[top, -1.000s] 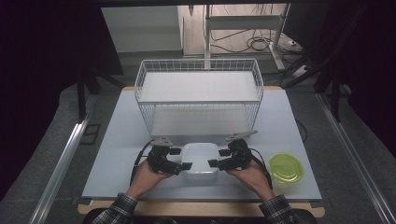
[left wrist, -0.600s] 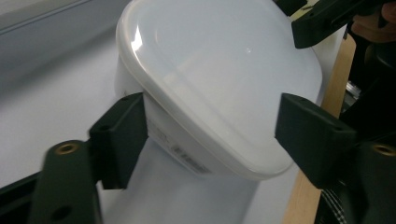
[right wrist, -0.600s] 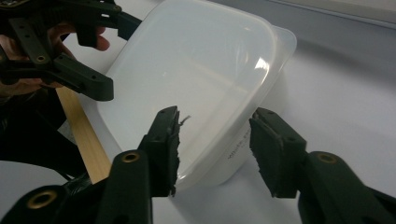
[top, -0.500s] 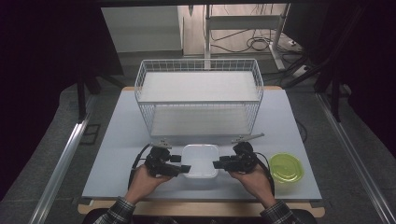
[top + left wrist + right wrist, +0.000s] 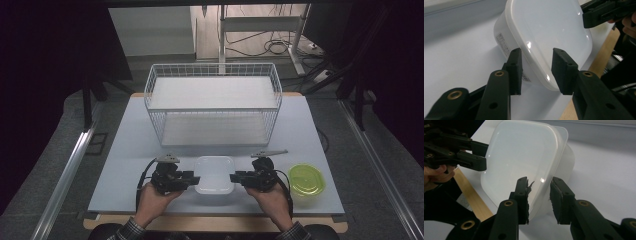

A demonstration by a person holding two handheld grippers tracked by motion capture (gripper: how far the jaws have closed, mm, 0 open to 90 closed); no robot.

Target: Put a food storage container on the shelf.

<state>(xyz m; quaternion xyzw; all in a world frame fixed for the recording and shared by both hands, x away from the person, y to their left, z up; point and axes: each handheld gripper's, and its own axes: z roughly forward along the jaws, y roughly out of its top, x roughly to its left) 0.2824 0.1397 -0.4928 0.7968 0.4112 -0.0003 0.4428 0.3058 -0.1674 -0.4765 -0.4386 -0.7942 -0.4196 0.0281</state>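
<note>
Near the front edge of the pale surface [image 5: 130, 145], a white lidded plastic container [image 5: 214, 174] sits between the two grippers, one at each of its short sides. From the high view the left gripper [image 5: 192, 179] reaches in from the container's left side and the right gripper [image 5: 236, 177] from its right, each held in a hand [image 5: 152, 197] that comes up from the bottom edge; the right hand [image 5: 270, 197] mirrors the left.

Seen from the left gripper view, the two black jaws straddle the rim of the container [image 5: 544, 37], one pad against the side wall by a printed label [image 5: 502, 43] and the other over the glossy lid. The jaws have just been closing on that rim, and whether the pads already press on it cannot be told from the pictures. The other gripper's jaws show at the far corner of the lid.

Along the right gripper view, the jaws likewise stand on either side of the container's edge [image 5: 524, 152], one over the lid and one against the wall below it. They too have just been closing, with the rim between them; a firm grip cannot be confirmed.

Behind the container stands a white wire basket [image 5: 214, 107]. Just right of the right gripper lies a round yellow-green lidded container [image 5: 306, 179], apart from the white one.
</note>
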